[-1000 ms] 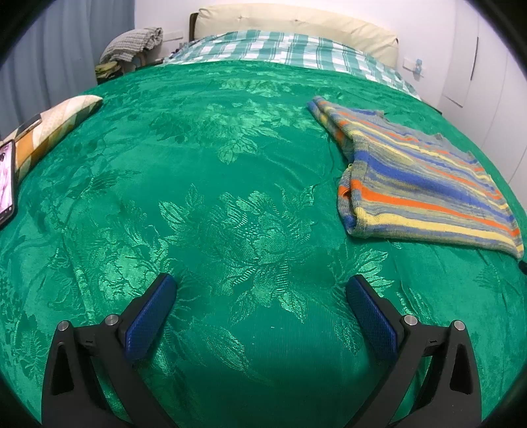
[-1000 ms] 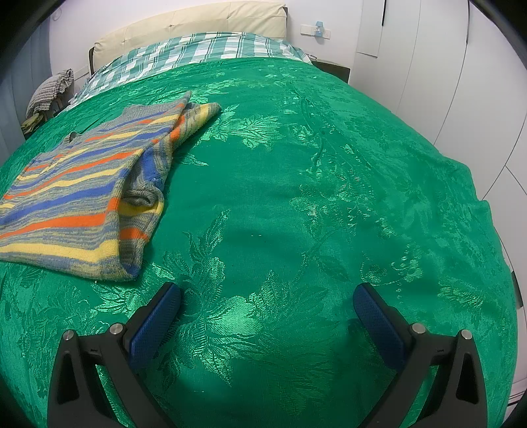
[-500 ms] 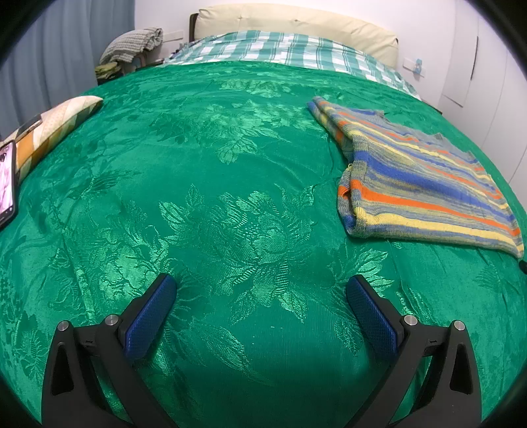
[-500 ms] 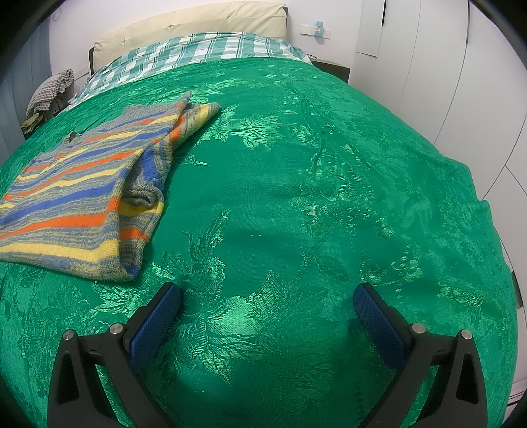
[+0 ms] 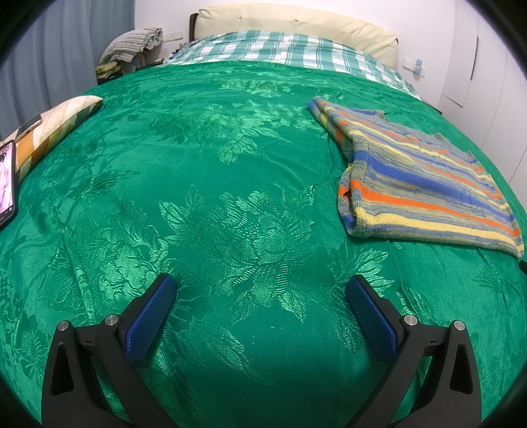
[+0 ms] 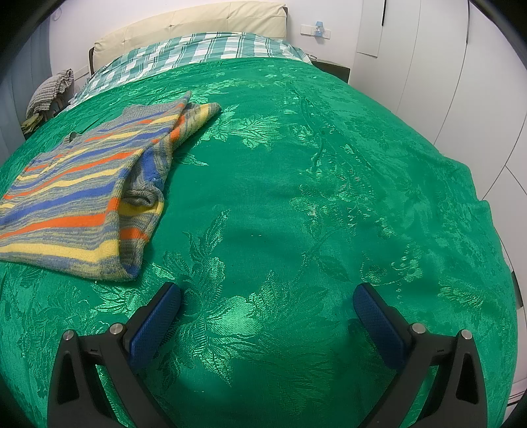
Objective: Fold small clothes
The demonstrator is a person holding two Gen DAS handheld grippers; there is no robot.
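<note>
Lying folded on a green floral bedspread (image 5: 250,197), a striped knit sweater (image 5: 425,184) sits between two handheld grippers, w/ neither touching it. Left gripper (image 5: 260,309) hovers over bare spread, jaws spread wide, nothing between its blue pads (image 5: 148,319); sweater is to its right, far hem running toward the frame edge. Right gripper (image 6: 268,314) is likewise wide open and empty, sweater to its left w/ the near corner just beyond the left pad; the garment's left side is cut off by the lens rim. One sleeve appears tucked under, though the folds hide how many layers there are. At the left-wrist view's edge, a phone (image 5: 7,179) is half cropped, screen too blurred to read, beside a striped pillow (image 5: 56,128). Checked bedding (image 6: 197,56) and a cream headboard (image 5: 296,23) sit at the far end.
</note>
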